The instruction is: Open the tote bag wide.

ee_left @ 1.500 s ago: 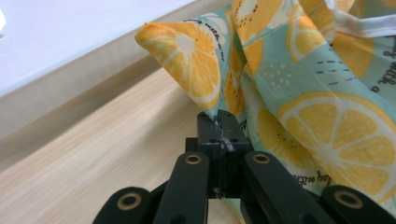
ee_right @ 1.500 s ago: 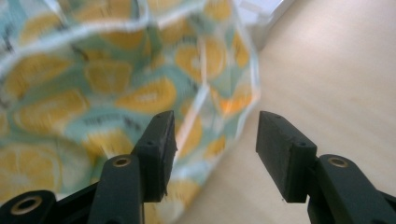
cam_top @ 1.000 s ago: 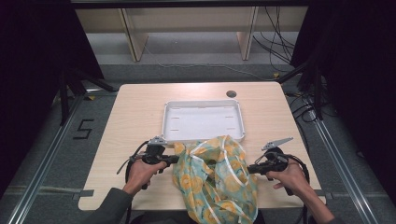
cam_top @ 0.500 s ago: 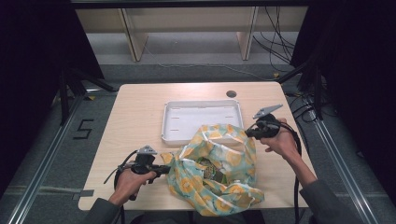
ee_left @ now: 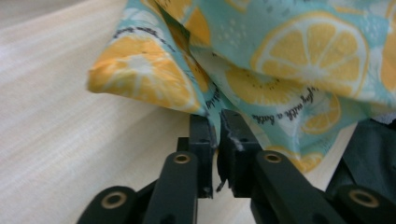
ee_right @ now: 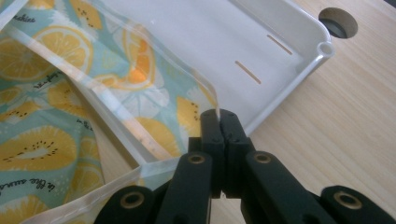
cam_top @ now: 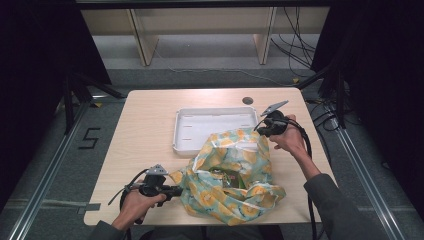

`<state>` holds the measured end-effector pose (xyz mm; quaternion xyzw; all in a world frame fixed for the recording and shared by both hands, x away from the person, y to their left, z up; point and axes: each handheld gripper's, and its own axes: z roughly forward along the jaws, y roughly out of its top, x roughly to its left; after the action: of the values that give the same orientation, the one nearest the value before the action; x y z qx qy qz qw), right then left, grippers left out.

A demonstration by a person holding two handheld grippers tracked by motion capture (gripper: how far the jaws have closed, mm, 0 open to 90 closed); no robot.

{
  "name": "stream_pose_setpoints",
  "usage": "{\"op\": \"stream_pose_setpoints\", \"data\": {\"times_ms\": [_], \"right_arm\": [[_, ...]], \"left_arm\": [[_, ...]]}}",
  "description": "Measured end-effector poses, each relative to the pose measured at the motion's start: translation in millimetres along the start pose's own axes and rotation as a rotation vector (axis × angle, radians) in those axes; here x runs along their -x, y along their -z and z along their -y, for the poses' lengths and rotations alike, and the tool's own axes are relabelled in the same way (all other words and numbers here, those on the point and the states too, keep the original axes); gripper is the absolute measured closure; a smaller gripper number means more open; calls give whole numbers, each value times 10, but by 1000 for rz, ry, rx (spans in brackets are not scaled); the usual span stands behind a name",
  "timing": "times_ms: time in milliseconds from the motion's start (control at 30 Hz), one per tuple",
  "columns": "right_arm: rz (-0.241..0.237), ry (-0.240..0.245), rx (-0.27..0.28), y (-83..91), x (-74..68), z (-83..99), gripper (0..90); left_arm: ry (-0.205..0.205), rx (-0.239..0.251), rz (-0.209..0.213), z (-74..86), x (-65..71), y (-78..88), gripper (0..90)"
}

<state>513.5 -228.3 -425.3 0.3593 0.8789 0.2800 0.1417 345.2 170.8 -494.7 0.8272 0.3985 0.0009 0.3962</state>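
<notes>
A teal cloth bag [cam_top: 245, 197] printed with lemon slices lies at the table's near edge, its mouth spread open over a green thing [cam_top: 224, 176] inside. My right gripper [cam_top: 259, 130] is shut on the bag's white-trimmed rim [ee_right: 116, 112] and holds it up beside the white tray [cam_top: 183, 135]; the trim runs in between the jaws of the right gripper [ee_right: 219, 116]. My left gripper [cam_top: 176, 190] lies low at the bag's near left corner [ee_left: 140, 79]. The left gripper's [ee_left: 217, 128] jaws have just been opening, and a fold of cloth hangs loose in the narrow gap.
The white tray's corner [ee_right: 322, 49] lies just past the right gripper. A round cable hole [cam_top: 247, 100] sits in the tabletop behind the tray. Bare wood [cam_top: 140, 120] stretches to the left. Cables trail from both grippers over the near edge.
My right gripper has gone up and away toward the tray with the bag's rim, spreading the mouth open. My left gripper slid toward the near left edge with the bag's corner.
</notes>
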Motion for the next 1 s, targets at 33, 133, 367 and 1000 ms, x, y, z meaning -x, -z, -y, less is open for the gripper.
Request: {"op": "stream_pose_setpoints", "data": {"times_ms": [33, 133, 367, 1000], "right_arm": [[-3, 5, 9, -7, 13, 7, 900], [3, -33, 38, 16, 18, 21, 795], [15, -83, 163, 482, -70, 139, 621], [-280, 49, 185, 712, -932, 517, 347]], "left_arm": [[-10, 3, 5, 7, 5, 3, 798], [-4, -1, 24, -3, 18, 58, 692], [-58, 41, -25, -51, 81, 375, 495], [-194, 65, 80, -792, 413, 15, 367]]}}
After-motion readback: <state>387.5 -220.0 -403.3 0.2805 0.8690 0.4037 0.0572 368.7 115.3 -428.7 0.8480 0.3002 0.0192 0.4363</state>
